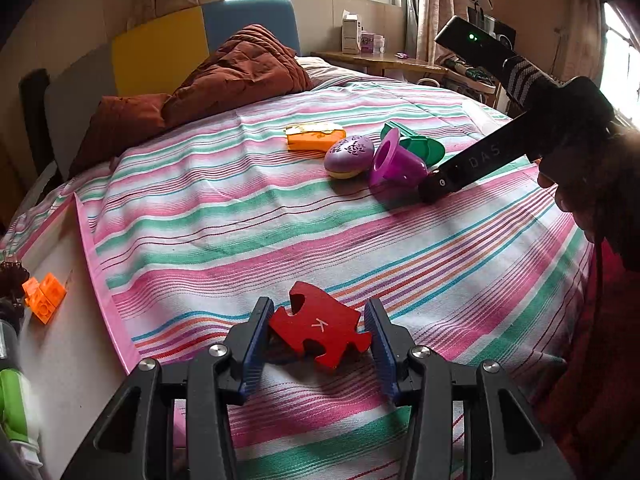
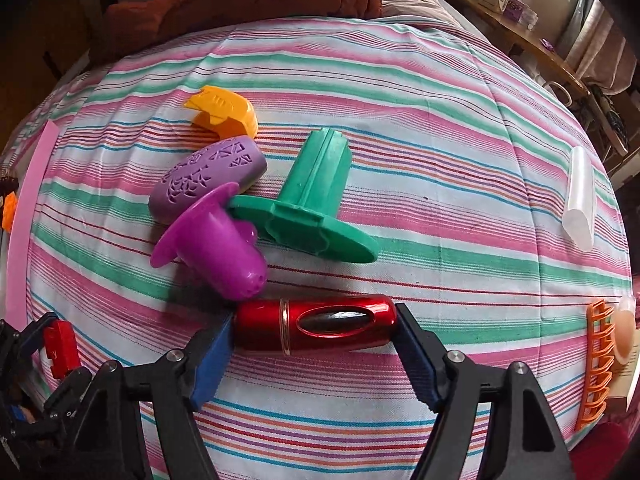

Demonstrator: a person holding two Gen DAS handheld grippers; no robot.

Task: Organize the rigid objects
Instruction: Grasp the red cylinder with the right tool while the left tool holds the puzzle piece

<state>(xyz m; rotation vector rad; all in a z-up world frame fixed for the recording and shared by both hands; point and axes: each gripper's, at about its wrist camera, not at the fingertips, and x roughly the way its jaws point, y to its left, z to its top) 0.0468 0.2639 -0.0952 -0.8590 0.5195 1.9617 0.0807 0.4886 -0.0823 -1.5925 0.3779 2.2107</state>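
The right tool (image 2: 314, 330) is clenched end to end on a glossy red metal cylinder with a gold band and a dark oval window (image 2: 316, 325), one blue pad at each cap, so its long axis runs straight across the jaws, from nine to three o'clock in the right wrist view, lying level just above or on the striped bed cover (image 2: 440, 128); I cannot tell which. The banded end points toward nine o'clock. Just beyond it, at eleven o'clock, lies a magenta plastic funnel-shaped mould (image 2: 212, 248) on its side, rim toward ten o'clock, touching a green plastic stamper with a ribbed stem and flat flange (image 2: 312, 200); past those sit a lilac patterned oval roller (image 2: 206, 178) and an orange plastic cutter (image 2: 222, 112), all bunched together. The left tool (image 1: 318, 334) straddles a red wooden jigsaw piece marked K (image 1: 320, 326), flat on the bed near the pink-edged white tray (image 1: 86, 248) at nine o'clock; the pads look to be at its edges, though whether they press on it I cannot tell. It looks like a gathering step: the cylinder is being brought to the toy cluster, the puzzle piece is about to be picked. Next, I would guess, the right tool must set the cylinder down beside the funnel without knocking it, and the left must close squarely and lift.
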